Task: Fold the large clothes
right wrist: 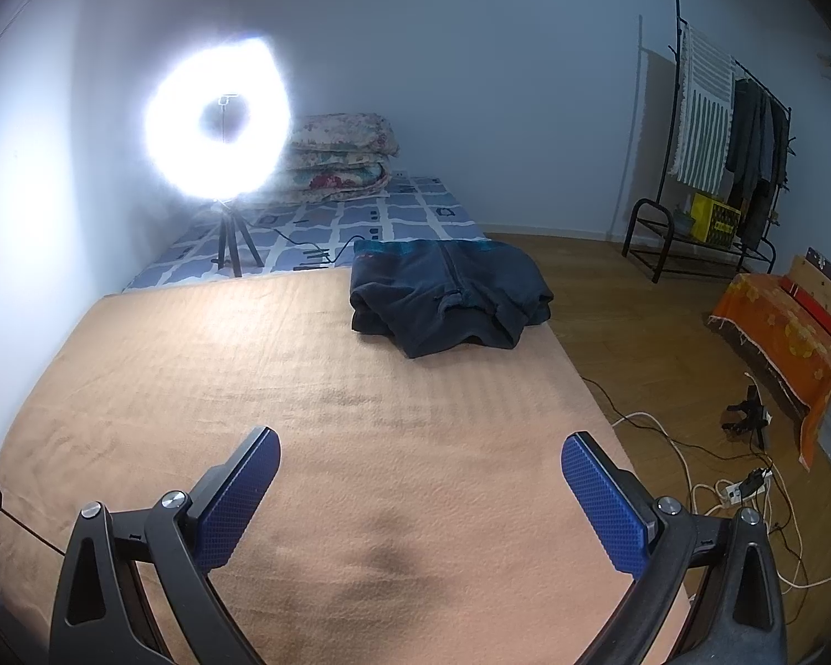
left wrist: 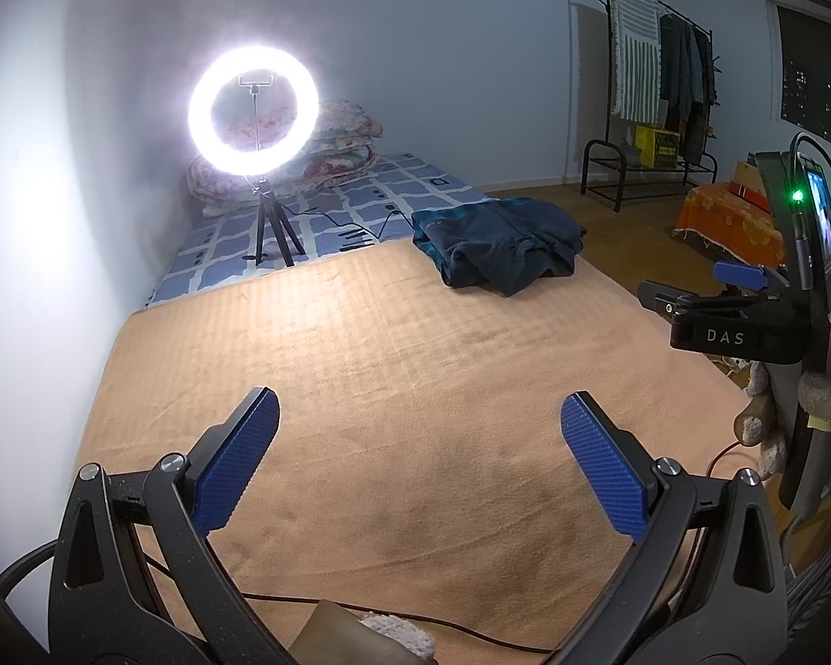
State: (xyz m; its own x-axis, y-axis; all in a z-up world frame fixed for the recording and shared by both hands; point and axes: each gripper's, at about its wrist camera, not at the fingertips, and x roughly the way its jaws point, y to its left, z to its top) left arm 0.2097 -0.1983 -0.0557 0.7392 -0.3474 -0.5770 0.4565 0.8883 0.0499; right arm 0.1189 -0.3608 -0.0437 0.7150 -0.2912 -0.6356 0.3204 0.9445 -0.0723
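Observation:
A dark blue garment (left wrist: 498, 241) (right wrist: 449, 296) lies loosely bundled at the far right corner of a peach blanket (left wrist: 360, 366) (right wrist: 282, 377) spread on the bed. My left gripper (left wrist: 418, 415) is open above the near part of the blanket, far from the garment, with nothing between its blue pads. My right gripper (right wrist: 421, 454) is open too and holds nothing; it hovers over the near blanket. In the left wrist view the right gripper (left wrist: 698, 291) shows from the side at the right edge.
A lit ring light (left wrist: 254, 116) on a tripod stands on the blue patterned mattress (left wrist: 327, 210) at the back left, by folded floral quilts (right wrist: 338, 163). Right of the bed: wooden floor, a clothes rack (right wrist: 714, 166), an orange-covered bench (right wrist: 786, 332) and cables with a power strip (right wrist: 745, 487).

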